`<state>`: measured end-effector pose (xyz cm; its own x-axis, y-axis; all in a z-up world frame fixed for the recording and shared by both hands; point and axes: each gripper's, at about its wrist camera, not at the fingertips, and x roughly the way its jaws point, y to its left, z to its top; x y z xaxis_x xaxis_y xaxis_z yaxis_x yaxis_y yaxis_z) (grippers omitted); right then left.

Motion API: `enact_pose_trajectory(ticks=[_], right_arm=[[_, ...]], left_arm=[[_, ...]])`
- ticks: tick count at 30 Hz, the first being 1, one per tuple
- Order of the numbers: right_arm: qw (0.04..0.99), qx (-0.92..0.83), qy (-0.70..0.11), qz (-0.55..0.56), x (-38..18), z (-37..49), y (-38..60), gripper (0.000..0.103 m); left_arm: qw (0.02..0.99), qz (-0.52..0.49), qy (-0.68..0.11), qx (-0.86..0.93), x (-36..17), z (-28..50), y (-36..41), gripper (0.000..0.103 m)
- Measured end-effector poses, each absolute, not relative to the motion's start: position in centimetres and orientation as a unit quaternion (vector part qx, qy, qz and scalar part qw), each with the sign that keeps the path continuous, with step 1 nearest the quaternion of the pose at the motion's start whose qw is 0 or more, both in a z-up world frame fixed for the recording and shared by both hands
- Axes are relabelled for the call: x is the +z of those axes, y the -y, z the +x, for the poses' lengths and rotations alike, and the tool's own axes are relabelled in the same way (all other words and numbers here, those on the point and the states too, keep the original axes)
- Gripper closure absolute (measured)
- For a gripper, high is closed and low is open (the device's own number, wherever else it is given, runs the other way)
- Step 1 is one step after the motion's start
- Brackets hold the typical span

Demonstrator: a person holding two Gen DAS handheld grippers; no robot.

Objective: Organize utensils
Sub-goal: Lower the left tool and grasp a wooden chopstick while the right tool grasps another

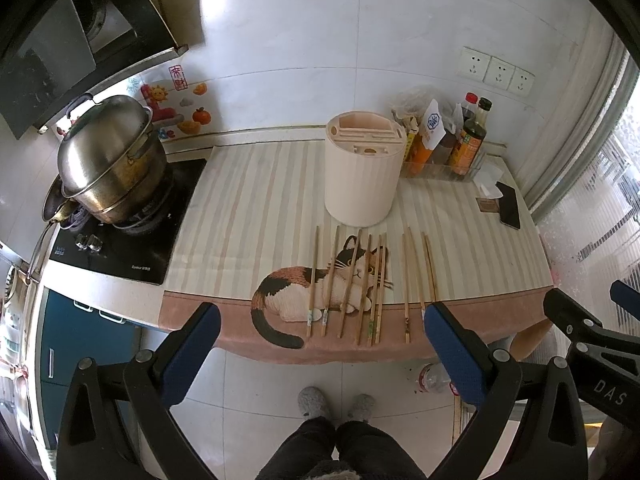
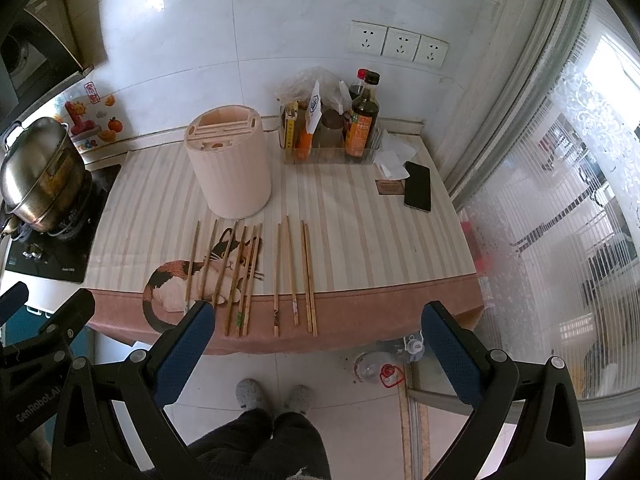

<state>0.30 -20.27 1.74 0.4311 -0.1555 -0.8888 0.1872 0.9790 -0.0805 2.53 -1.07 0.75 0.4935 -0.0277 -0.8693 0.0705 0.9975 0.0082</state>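
Chopsticks (image 1: 362,286) in a loose row on the cat-print mat (image 1: 256,216), near its front edge, tips pointing toward the wall; six in a left cluster over the cat picture, four more in a right cluster with a gap between. Directly behind, a cream cylindrical utensil holder (image 1: 362,172) standing upright on the mat, slotted top, nothing visible inside. Just right of holder, clear tray with sauce bottles (image 1: 468,148) and packets against the wall. Farther right on the mat, black phone (image 1: 509,205) lying flat beside a small brown card (image 1: 486,205). Left of mat, black stove (image 1: 120,236) carrying a lidded steel pot (image 1: 108,160). Wall sockets (image 1: 496,70) above the bottles.

Left gripper (image 1: 322,338) held in front of the counter edge, blue pads spread wide, holding nothing. Right gripper (image 2: 319,336) likewise before the mat edge, pads wide apart, nothing between them. Both well apart from the chopsticks in height. Below, dark trousers and grey slippers (image 1: 336,402) on tiled floor; plastic bottle (image 2: 394,358) lying on floor by the counter.
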Motion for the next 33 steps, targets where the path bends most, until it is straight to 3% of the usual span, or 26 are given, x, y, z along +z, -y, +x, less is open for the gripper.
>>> enact_pose_trajectory(ticks=[11,19,25,29,33], right_arm=[[0.855,-0.109,-0.504,0.048,0.5,2.4,21.0,0.000],[0.819,-0.164,-0.544,0.081,-10.0,8.1,24.1,0.001],[0.788,-0.191,-0.578,0.089,-17.4,11.4,25.9,0.022],[0.770,-0.188,-0.601,0.108,-21.3,12.8,26.7,0.033],[0.748,-0.173,-0.629,0.119,-24.9,13.7,26.8,0.037]], left_arm=[[0.887,0.061,-0.458,0.010,-3.8,8.3,-0.6,0.000],[0.844,0.091,-0.528,0.026,-14.5,16.7,-3.6,0.000],[0.786,0.086,-0.612,-0.004,-23.6,20.4,-4.6,0.003],[0.750,0.065,-0.658,-0.010,-27.7,21.3,-5.1,0.026],[0.735,0.028,-0.678,-0.014,-30.1,21.5,-5.1,0.026]])
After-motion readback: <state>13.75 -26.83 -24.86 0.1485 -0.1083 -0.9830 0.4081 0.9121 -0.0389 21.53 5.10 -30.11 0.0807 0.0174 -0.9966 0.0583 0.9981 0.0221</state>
